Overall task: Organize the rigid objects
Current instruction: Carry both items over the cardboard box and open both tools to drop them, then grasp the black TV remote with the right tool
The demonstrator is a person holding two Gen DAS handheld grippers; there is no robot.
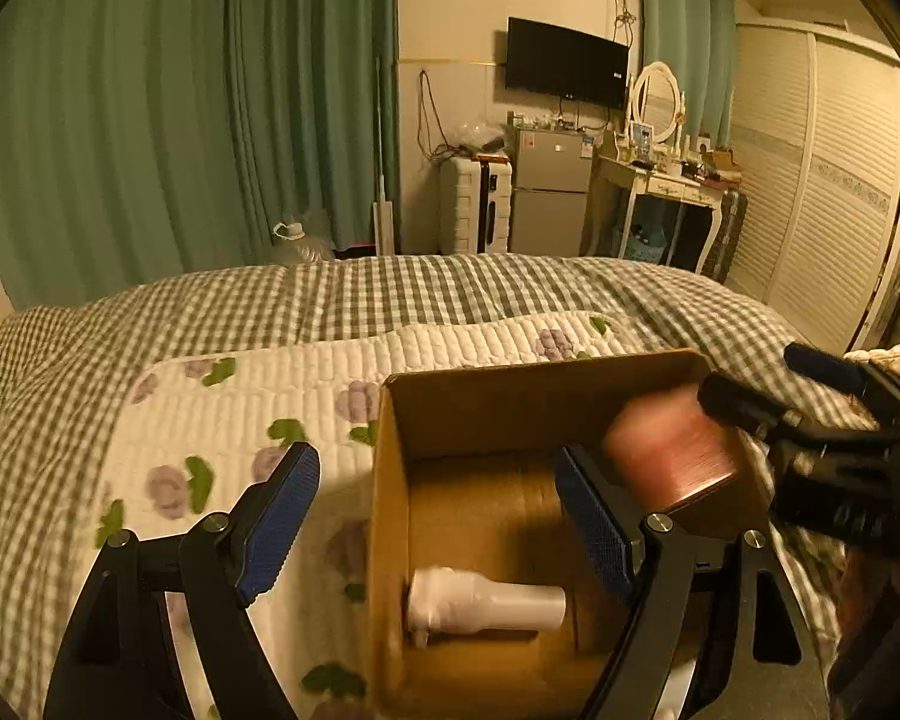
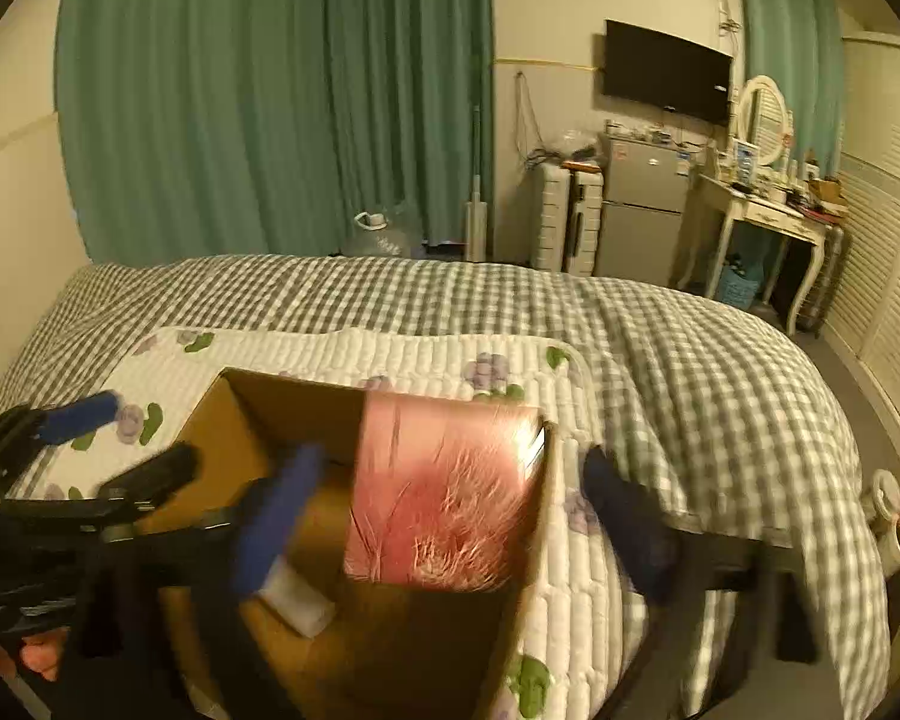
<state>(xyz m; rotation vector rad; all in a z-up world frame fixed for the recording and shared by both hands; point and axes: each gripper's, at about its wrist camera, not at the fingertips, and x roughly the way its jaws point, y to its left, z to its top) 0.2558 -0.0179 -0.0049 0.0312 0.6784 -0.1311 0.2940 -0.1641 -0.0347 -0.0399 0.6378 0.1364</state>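
Observation:
An open cardboard box (image 1: pixel 390 480) (image 2: pixel 246 414) sits on the bed's floral quilt. A white plastic bottle (image 1: pixel 486 600) (image 2: pixel 297 597) lies on its floor. A pink box (image 1: pixel 672 456) (image 2: pixel 444 492), blurred by motion, is inside the cardboard box at its right side, between the spread fingers of my right gripper (image 2: pixel 450 516), which does not touch it. My left gripper (image 1: pixel 438 516) is open, straddling the box's left wall, and is empty. The right gripper also shows at the right edge of the left wrist view (image 1: pixel 810 396).
The bed has a green checked cover (image 1: pixel 450 294) and a floral quilt (image 1: pixel 240 396). Beyond it stand green curtains (image 1: pixel 180 120), a small fridge (image 1: pixel 549 192), a dressing table (image 1: pixel 672 180) and a louvred wardrobe (image 1: pixel 822 180). A tape roll (image 2: pixel 888 495) lies at the bed's right edge.

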